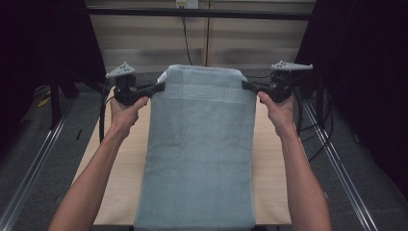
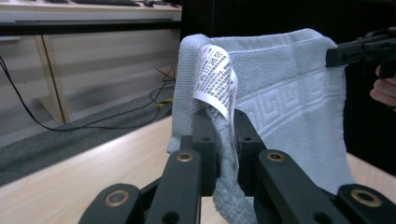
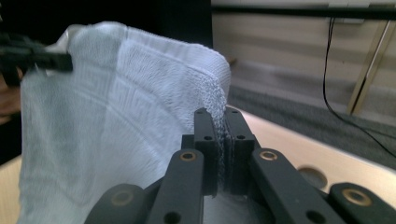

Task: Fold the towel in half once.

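A pale blue towel (image 1: 199,149) hangs stretched between my two grippers above the wooden table (image 1: 269,159), its lower end trailing over the near edge. My left gripper (image 1: 159,87) is shut on the towel's left upper edge. In the left gripper view the jaws pinch the towel (image 2: 289,93) just below its white care label (image 2: 217,79). My right gripper (image 1: 246,85) is shut on the right upper edge. The right gripper view has its jaws pressed together on the towel (image 3: 116,121) at the hem. Each gripper view shows the other gripper far off on the opposite corner.
Metal rails (image 1: 41,154) run along both sides of the table. Black cables (image 1: 315,139) hang at the right and another cable (image 1: 185,38) runs down the back wall. A round hole (image 3: 312,176) is cut in the tabletop near the right gripper.
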`<state>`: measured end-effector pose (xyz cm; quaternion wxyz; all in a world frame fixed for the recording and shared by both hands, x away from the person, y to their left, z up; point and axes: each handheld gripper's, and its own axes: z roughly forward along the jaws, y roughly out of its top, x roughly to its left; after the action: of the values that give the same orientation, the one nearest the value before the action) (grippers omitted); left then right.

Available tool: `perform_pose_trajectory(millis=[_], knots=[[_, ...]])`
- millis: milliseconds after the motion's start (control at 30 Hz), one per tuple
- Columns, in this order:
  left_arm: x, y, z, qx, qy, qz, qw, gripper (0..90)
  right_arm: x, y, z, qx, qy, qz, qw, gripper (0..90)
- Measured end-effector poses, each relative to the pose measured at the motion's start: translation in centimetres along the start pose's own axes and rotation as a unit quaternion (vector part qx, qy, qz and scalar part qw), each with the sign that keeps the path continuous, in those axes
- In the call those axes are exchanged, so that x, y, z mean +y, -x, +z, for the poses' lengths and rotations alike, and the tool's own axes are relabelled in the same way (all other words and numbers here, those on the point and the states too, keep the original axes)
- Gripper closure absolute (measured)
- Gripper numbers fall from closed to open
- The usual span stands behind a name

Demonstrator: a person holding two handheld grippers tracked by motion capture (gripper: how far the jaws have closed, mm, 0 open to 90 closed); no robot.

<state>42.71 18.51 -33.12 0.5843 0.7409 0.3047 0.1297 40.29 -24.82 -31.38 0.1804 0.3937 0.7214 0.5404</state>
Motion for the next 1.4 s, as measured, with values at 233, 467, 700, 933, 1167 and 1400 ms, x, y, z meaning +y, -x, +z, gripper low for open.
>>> perform_pose_trajectory(millis=[233, 467, 700, 933, 1167, 1400], knots=[[-2.2, 2.0, -3.3, -0.008, 0.0, 0.022, 0.9997, 82.9, -3.4, -2.7, -2.7, 0.03, 0.001, -0.001, 0.9995, 86.1], [-4.4, 4.6, -6.9, -0.033, 0.0, 0.049, 0.9983, 82.6, -5.3, -6.6, -5.9, 0.068, -0.008, -0.016, 0.9975, 86.2], [-11.2, 6.4, -7.8, -0.066, -0.057, 0.017, 0.996, 82.6, -11.7, -8.7, -6.5, 0.102, -0.068, 0.015, 0.9924, 86.2], [-16.9, 8.1, -8.2, -0.094, -0.134, -0.011, 0.9865, 82.3, -19.2, -10.6, -5.6, 0.12, -0.145, 0.043, 0.9812, 86.1], [-20.6, 8.2, -7.5, -0.081, -0.205, -0.021, 0.9752, 82.0, -22.8, -10.9, -4.6, 0.111, -0.204, 0.053, 0.9712, 86.2], [-21.0, 7.4, -5.7, -0.05, -0.213, -0.009, 0.9758, 81.8, -23.1, -10.5, -3.2, 0.075, -0.213, 0.026, 0.9738, 86.7]])
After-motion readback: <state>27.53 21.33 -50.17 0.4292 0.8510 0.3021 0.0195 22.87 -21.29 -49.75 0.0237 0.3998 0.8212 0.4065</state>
